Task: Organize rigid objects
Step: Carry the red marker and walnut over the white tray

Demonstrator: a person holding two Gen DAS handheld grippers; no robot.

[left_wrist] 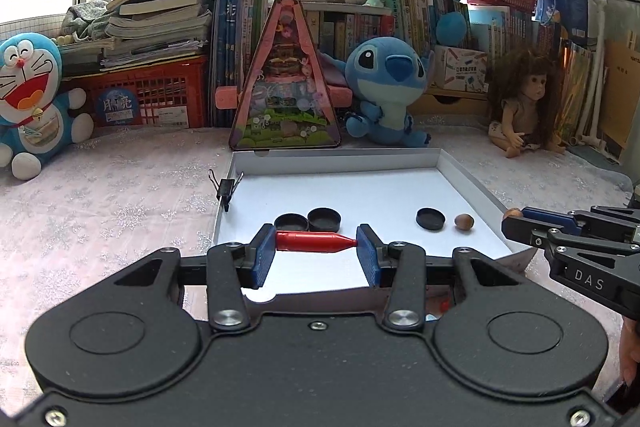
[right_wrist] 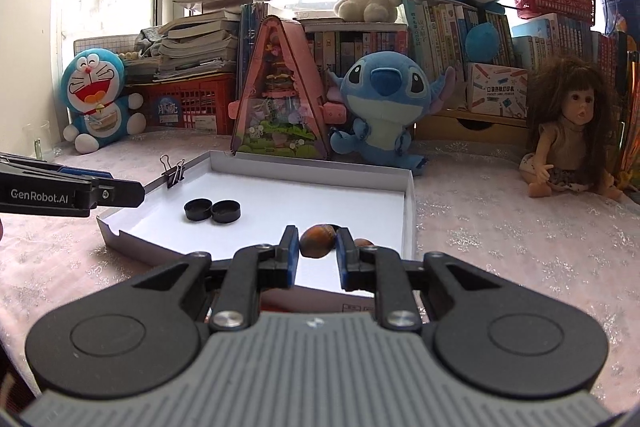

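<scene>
Nuts and tubes belong in the white tray [left_wrist: 460, 167], so your left gripper [left_wrist: 316, 247] clamps the red tube [left_wrist: 316, 241] endwise over it while your right gripper [right_wrist: 318, 247] pinches a nut [right_wrist: 317, 241] above its near edge.

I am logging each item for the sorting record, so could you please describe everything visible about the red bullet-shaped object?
The red bullet-shaped object looks like glossy, hard plastic or painted metal: a straight cylinder tapering through a shoulder to a narrow neck. It lies level, clamped end to end between the blue pads of the left gripper, flat base on one pad, neck tip on the other. It hangs above the near part of the white tray, touching nothing else.
</scene>
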